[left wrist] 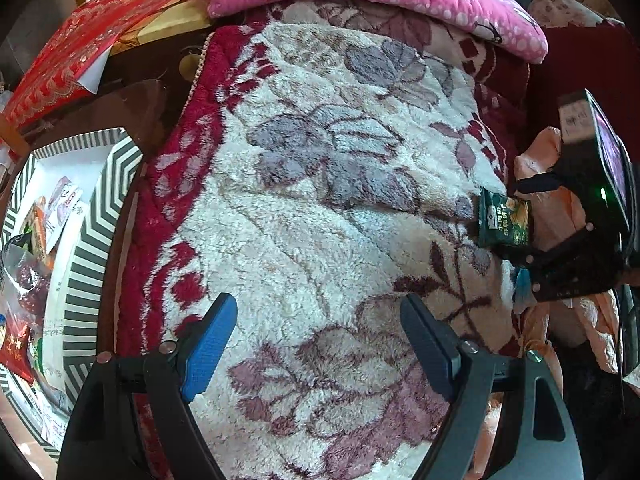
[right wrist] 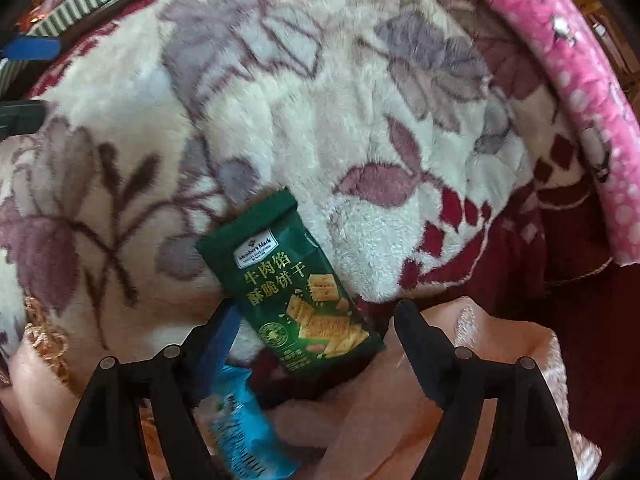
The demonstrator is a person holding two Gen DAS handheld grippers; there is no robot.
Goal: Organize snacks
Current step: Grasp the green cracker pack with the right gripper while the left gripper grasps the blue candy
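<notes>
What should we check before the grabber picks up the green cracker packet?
1. Right gripper jaws open: ok.
2. Green foil cracker packet between the jaws: ok, though its lower end lies over the blue pad.
3. Packet free of the crinkly blue wrapper below: cannot tell.
4. Left gripper open and holding nothing: ok.
5. Striped cardboard box has room: cannot tell.
</notes>
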